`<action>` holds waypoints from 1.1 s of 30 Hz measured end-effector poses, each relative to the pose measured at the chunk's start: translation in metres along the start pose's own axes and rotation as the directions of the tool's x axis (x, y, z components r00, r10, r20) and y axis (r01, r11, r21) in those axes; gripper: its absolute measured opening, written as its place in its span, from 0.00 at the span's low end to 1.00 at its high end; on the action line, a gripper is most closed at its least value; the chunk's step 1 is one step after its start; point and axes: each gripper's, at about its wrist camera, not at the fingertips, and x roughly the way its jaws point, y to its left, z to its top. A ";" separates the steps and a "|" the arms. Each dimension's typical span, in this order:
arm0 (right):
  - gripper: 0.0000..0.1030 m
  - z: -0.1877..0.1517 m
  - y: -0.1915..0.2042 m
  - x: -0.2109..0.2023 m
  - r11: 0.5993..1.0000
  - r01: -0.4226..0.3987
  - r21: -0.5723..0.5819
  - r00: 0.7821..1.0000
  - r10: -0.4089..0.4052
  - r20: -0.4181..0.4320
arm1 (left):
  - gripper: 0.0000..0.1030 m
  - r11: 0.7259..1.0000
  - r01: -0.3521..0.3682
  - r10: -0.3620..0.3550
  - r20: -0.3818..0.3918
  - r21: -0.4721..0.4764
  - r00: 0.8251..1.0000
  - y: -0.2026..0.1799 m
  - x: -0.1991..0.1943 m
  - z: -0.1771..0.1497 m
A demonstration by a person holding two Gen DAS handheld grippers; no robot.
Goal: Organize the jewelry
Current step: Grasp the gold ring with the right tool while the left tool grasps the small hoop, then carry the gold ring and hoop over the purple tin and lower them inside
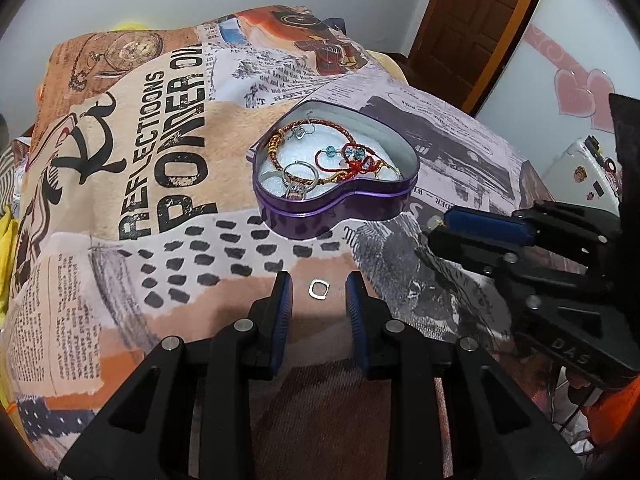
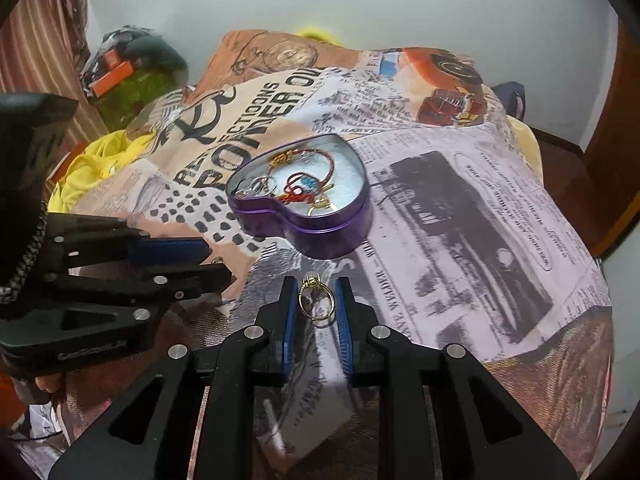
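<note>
A gold ring [image 2: 315, 300] is clamped between the pads of the right gripper [image 2: 316, 300], held upright by its band with the setting pointing forward, so that it can be carried and dropped cleanly. The heart-shaped tin [image 2: 320, 232] stands just ahead of it, lid off, near the middle of the blanket [image 2: 480, 208], already holding bracelets [image 1: 304, 148] and rings; that open top is judged the reason the ring is brought in from the near side. The left gripper [image 1: 319, 288] is parted and grasps nothing: a small silver ring [image 1: 318, 287] lies flat on the blanket between its fingers, untouched, apparently lined up for the next pick. The two grippers are close beside each other, so little room is left between them. Clear blanket is seen around the tin, and its edges fall away well apart from the work.
</note>
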 end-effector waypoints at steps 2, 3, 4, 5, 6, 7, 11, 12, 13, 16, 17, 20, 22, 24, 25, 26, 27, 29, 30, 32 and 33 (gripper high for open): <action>0.16 0.001 -0.001 -0.002 1.000 0.000 0.003 1.000 0.000 0.007 | 0.16 1.000 -0.006 0.006 0.002 0.012 1.000 -0.002 0.001 0.000; 0.16 0.001 -0.001 -0.003 1.000 0.000 0.004 1.000 0.000 0.009 | 0.07 1.000 -0.009 0.009 0.001 0.016 1.000 -0.003 0.002 0.000; 0.16 0.001 -0.001 -0.003 1.000 -0.001 0.004 1.000 0.001 0.011 | 0.07 1.000 -0.010 0.010 0.001 0.017 1.000 -0.003 0.002 0.000; 0.16 0.002 0.000 -0.004 1.000 -0.001 0.005 1.000 0.001 0.014 | 0.07 1.000 -0.010 0.010 0.004 0.017 1.000 -0.003 0.001 0.000; 0.16 0.002 0.000 -0.005 1.000 -0.001 0.005 1.000 0.001 0.016 | 0.07 1.000 -0.012 0.011 0.005 0.017 1.000 -0.003 0.001 -0.001; 0.16 0.002 0.000 -0.005 1.000 -0.001 0.005 1.000 0.001 0.018 | 0.07 1.000 -0.014 0.014 0.007 0.018 1.000 -0.003 0.000 -0.001; 0.16 0.003 0.000 -0.010 1.000 0.006 0.002 1.000 -0.006 0.027 | 0.07 1.000 -0.021 0.021 0.019 0.008 1.000 -0.002 -0.005 -0.002; 0.16 0.003 0.000 -0.011 1.000 0.007 0.001 1.000 -0.007 0.030 | 0.07 1.000 -0.022 0.022 0.023 0.006 0.999 -0.002 -0.007 -0.002; 0.16 0.004 0.000 -0.012 1.000 0.007 0.002 0.999 -0.007 0.032 | 0.07 1.000 -0.024 0.024 0.029 0.005 0.999 -0.002 -0.009 -0.002; 0.16 0.005 -0.001 -0.017 1.000 0.014 0.004 0.999 -0.014 0.044 | 0.07 1.000 -0.031 0.030 0.052 0.004 0.998 -0.001 -0.019 0.001; 0.16 0.006 -0.001 -0.019 1.000 0.015 0.007 0.999 -0.016 0.049 | 0.07 0.999 -0.036 0.035 0.064 0.006 0.997 -0.001 -0.023 0.003; 0.16 0.010 -0.003 -0.024 1.000 0.020 0.010 0.998 -0.021 0.065 | 0.07 0.999 -0.046 0.045 0.095 0.009 0.995 -0.002 -0.035 0.008; 0.16 0.013 -0.003 -0.028 1.000 0.023 0.012 0.997 -0.024 0.078 | 0.07 0.999 -0.048 0.047 0.116 0.009 0.992 -0.002 -0.043 0.011; 0.16 0.015 -0.002 -0.032 1.000 0.025 0.013 0.995 -0.026 0.092 | 0.07 0.999 -0.054 0.052 0.138 0.009 0.989 -0.004 -0.051 0.013; 0.16 0.017 -0.002 -0.035 1.000 0.027 0.013 0.995 -0.028 0.101 | 0.07 0.998 -0.056 0.054 0.148 0.009 0.988 -0.004 -0.055 0.015; 0.16 0.019 -0.002 -0.037 1.000 0.028 0.013 0.993 -0.029 0.110 | 0.07 0.998 -0.057 0.055 0.155 0.009 0.986 -0.005 -0.057 0.017; 0.16 0.021 -0.002 -0.040 1.000 0.029 0.012 0.992 -0.030 0.119 | 0.07 0.998 -0.057 0.054 0.165 0.010 0.985 -0.005 -0.060 0.019; 0.16 0.025 -0.002 -0.045 0.999 0.033 0.011 0.990 -0.034 0.138 | 0.07 0.998 -0.057 0.054 0.183 0.011 0.982 -0.006 -0.066 0.023; 0.16 0.027 -0.001 -0.047 0.999 0.033 0.011 0.989 -0.034 0.147 | 0.07 0.998 -0.058 0.055 0.189 0.012 0.980 -0.006 -0.068 0.025; 0.16 0.031 -0.001 -0.051 0.999 0.034 0.011 0.986 -0.036 0.165 | 0.07 0.998 -0.061 0.057 0.206 0.014 0.977 -0.007 -0.073 0.028; 0.16 0.033 -0.001 -0.053 0.999 0.035 0.011 0.984 -0.036 0.173 | 0.07 0.998 -0.062 0.058 0.214 0.015 0.975 -0.008 -0.075 0.030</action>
